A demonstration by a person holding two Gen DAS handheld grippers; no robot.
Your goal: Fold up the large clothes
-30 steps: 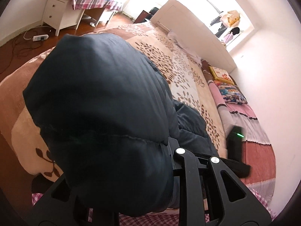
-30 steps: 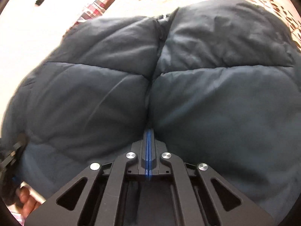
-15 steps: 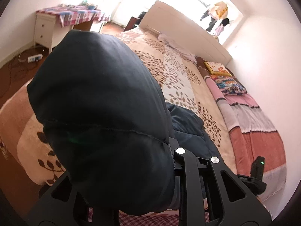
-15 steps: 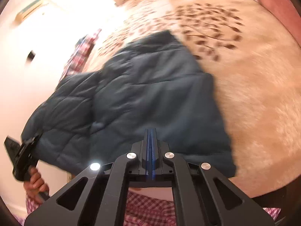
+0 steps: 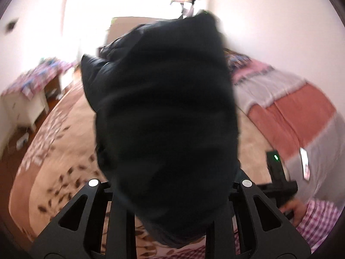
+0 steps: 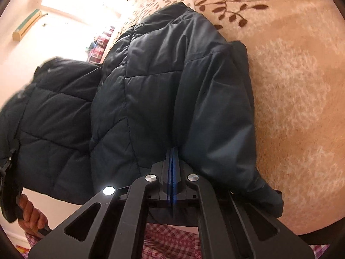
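Observation:
A dark navy quilted puffer jacket (image 6: 163,86) hangs lifted above the bed. In the left wrist view the jacket (image 5: 168,116) drapes over the left gripper (image 5: 170,194) and hides its fingers; the gripper appears shut on the fabric. In the right wrist view the right gripper (image 6: 172,157) has its blue pads pressed together on the jacket's edge. The left gripper (image 6: 8,168) shows at the far left of that view, held by a hand. The right gripper (image 5: 278,177) shows at the right of the left wrist view.
A beige blanket with brown leaf print (image 6: 291,86) covers the bed. A pink and grey striped quilt (image 5: 291,108) lies on the right. A white nightstand (image 5: 23,108) stands left of the bed, the headboard (image 5: 120,28) at the far end.
Both grippers have lifted and swung the jacket. The left wrist view now faces the headboard. The right wrist view has turned, with more jacket hanging in front.

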